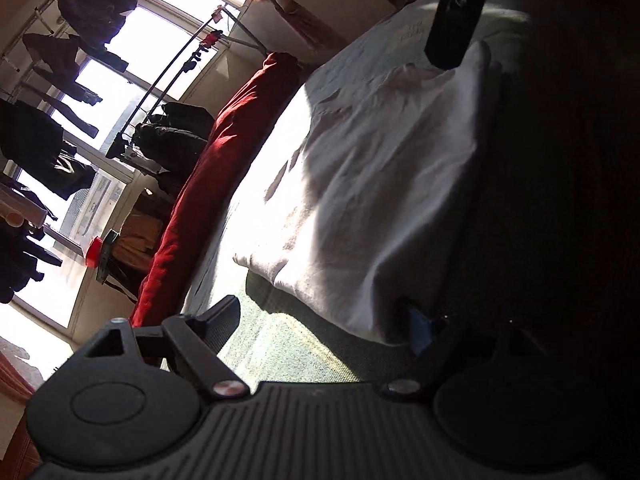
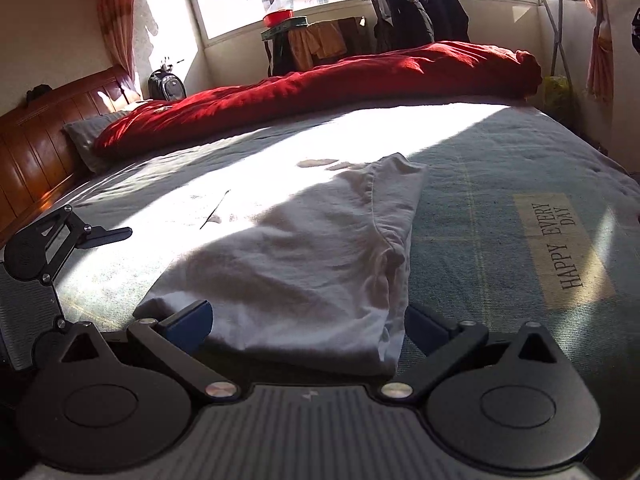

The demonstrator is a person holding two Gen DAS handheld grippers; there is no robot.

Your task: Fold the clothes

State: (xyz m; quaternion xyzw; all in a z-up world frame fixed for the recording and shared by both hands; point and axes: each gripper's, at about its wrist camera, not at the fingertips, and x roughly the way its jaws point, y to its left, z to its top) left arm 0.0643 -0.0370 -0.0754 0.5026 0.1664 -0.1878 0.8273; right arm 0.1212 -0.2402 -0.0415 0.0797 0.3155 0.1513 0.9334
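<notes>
The white garment lies flat on the bed, its long axis running from the right tool away toward the red quilt. Its near hem sits between the right tool's wide-spread fingers, apparently ungripped. The left tool stands wide at the garment's left side, rolled sideways; whether its dark far finger touches cloth cannot be told.

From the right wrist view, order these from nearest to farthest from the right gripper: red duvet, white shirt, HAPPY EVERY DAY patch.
1. white shirt, between the right gripper's fingers.
2. HAPPY EVERY DAY patch, to the right on the bed cover.
3. red duvet, along the bed's far side.
</notes>
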